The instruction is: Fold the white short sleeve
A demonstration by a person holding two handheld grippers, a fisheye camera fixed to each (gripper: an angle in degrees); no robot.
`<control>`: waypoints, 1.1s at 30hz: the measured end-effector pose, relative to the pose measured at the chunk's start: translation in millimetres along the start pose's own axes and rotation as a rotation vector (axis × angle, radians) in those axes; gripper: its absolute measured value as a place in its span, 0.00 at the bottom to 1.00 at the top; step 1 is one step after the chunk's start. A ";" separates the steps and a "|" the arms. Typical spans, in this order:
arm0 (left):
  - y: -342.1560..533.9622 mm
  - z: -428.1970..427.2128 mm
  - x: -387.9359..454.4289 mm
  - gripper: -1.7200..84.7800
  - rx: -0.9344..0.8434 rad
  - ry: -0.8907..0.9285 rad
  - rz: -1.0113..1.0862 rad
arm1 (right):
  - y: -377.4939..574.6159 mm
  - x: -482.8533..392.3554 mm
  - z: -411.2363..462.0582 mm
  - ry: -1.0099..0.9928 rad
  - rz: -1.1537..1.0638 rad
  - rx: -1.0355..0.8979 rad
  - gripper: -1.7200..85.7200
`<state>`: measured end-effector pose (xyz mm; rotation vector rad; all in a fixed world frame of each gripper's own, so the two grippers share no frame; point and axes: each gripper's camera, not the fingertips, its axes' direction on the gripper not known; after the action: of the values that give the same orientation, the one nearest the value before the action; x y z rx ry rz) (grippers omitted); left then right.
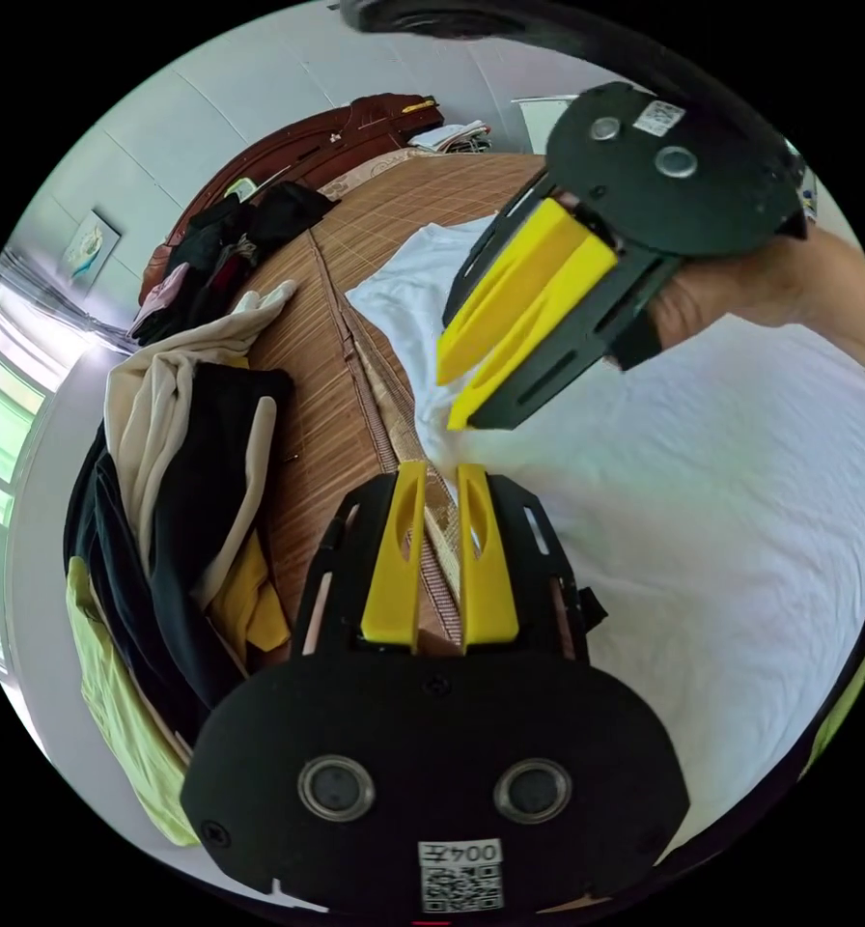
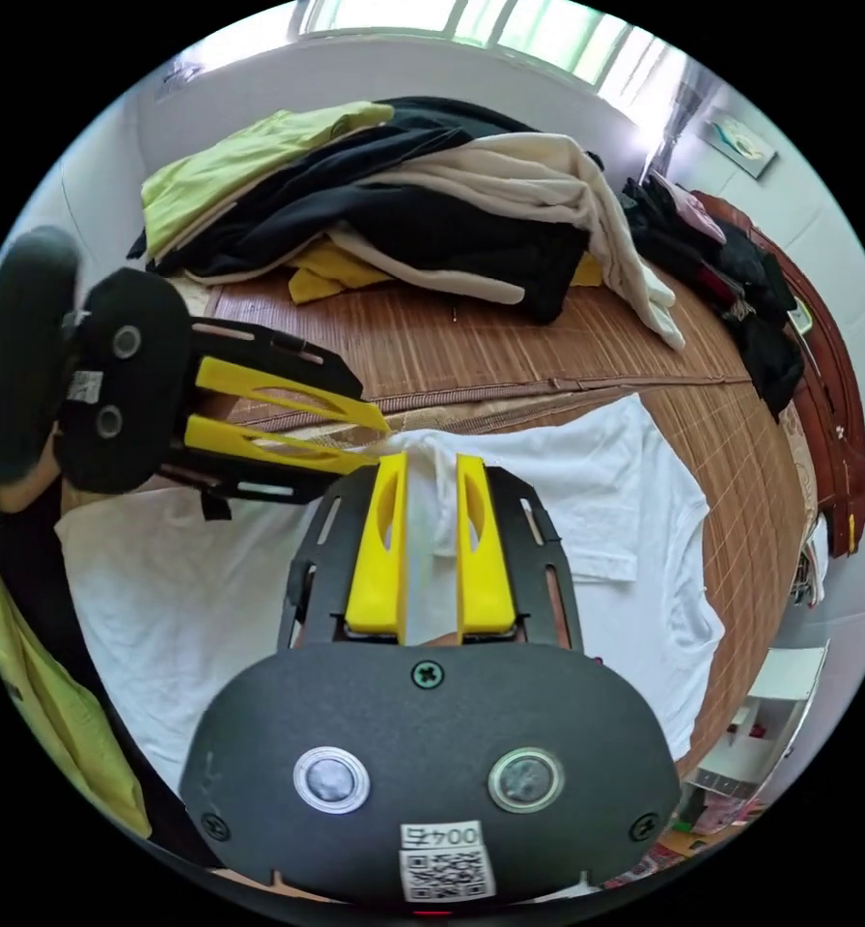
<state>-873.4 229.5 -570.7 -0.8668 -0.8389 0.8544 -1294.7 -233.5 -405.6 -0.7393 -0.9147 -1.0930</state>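
— Garment position: white short sleeve shirt (image 2: pixel 606 502) lies spread flat on the woven mat (image 2: pixel 510 348) of the bed, its upper hem near the seam running across the mat. Confirm?

— Confirmed. Heap of dark, cream and yellow clothes (image 2: pixel 404 212) sits along the far edge of the mat, well apart from the shirt. A second dark pile (image 2: pixel 732 280) lies toward the wooden headboard (image 2: pixel 838 415).

— Left gripper (image 1: pixel 442 473) status?

— Yellow jaws stand slightly apart with a narrow gap, tips at the shirt's edge beside the mat seam. In the right gripper view it enters from the side, jaws parted, tips at the same shirt edge. Whether cloth lies between them, I cannot tell.

— Right gripper (image 2: pixel 431 463) status?

— Jaws parted with a narrow gap, white fabric visible between them, tips near the shirt's upper hem. In the left gripper view its jaws appear nearly together, tips down on the shirt. A firm pinch cannot be confirmed.

— Relation between grippers?

— Tips just beside each other over one shirt edge.
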 end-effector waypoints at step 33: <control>4.6 36.6 271.3 0.03 -0.043 0.154 0.154 | 503.9 -126.4 47.3 -0.083 0.999 0.020 0.10</control>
<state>-796.9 479.9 -490.4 -1.0314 -0.6640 0.8937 -850.1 10.7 -527.2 -1.0593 -0.4946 -0.1691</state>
